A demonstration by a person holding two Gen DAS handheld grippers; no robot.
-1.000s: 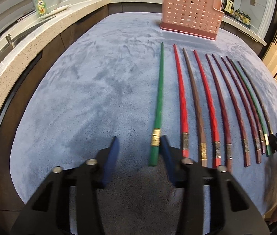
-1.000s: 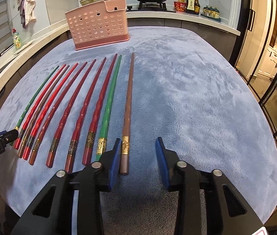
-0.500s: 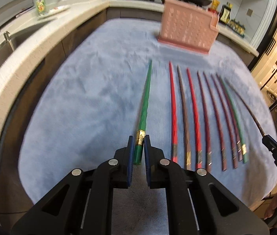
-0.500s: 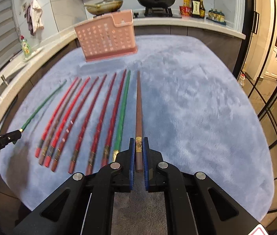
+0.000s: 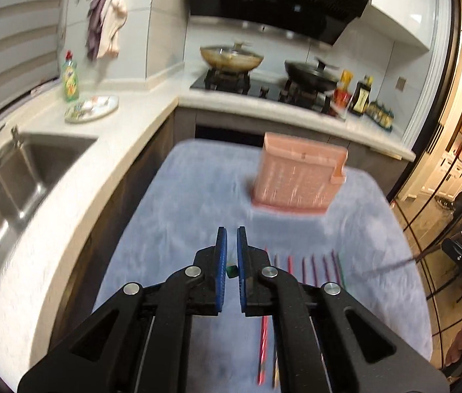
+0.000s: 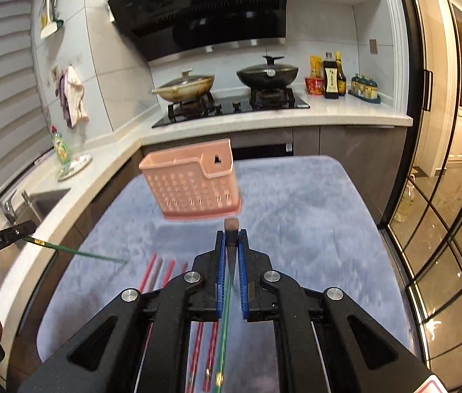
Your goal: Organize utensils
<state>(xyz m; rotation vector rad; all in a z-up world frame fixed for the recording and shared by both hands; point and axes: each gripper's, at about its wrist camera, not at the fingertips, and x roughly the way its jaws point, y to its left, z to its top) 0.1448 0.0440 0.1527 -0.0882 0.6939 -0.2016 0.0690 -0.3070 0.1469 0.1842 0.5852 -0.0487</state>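
My left gripper (image 5: 231, 239) is shut on a green chopstick (image 5: 231, 271), raised above the table; in the right wrist view the green chopstick (image 6: 80, 253) slants down from the left gripper (image 6: 29, 229). My right gripper (image 6: 231, 239) is shut on a brown chopstick (image 6: 231, 229), its butt end sticking up between the pads; in the left wrist view the brown chopstick (image 5: 384, 267) hangs from the right gripper (image 5: 450, 245). The pink perforated holder (image 6: 191, 185) stands at the table's far end, also shown in the left wrist view (image 5: 299, 177). Several red, brown and green chopsticks (image 5: 290, 262) lie in a row below.
A blue-grey cloth (image 6: 312, 216) covers the table. A steel sink (image 5: 18, 180), a dish soap bottle (image 5: 70, 80) and a plate (image 5: 92, 108) are on the left counter. Two pans sit on the stove (image 6: 231, 104), with sauce bottles (image 6: 330, 75) nearby. Glass doors (image 6: 443, 196) are on the right.
Both grippers closed on their chopsticks, then lifted them off the cloth and tilted up, so the kitchen and holder fill the views. The other chopsticks stayed in their row.
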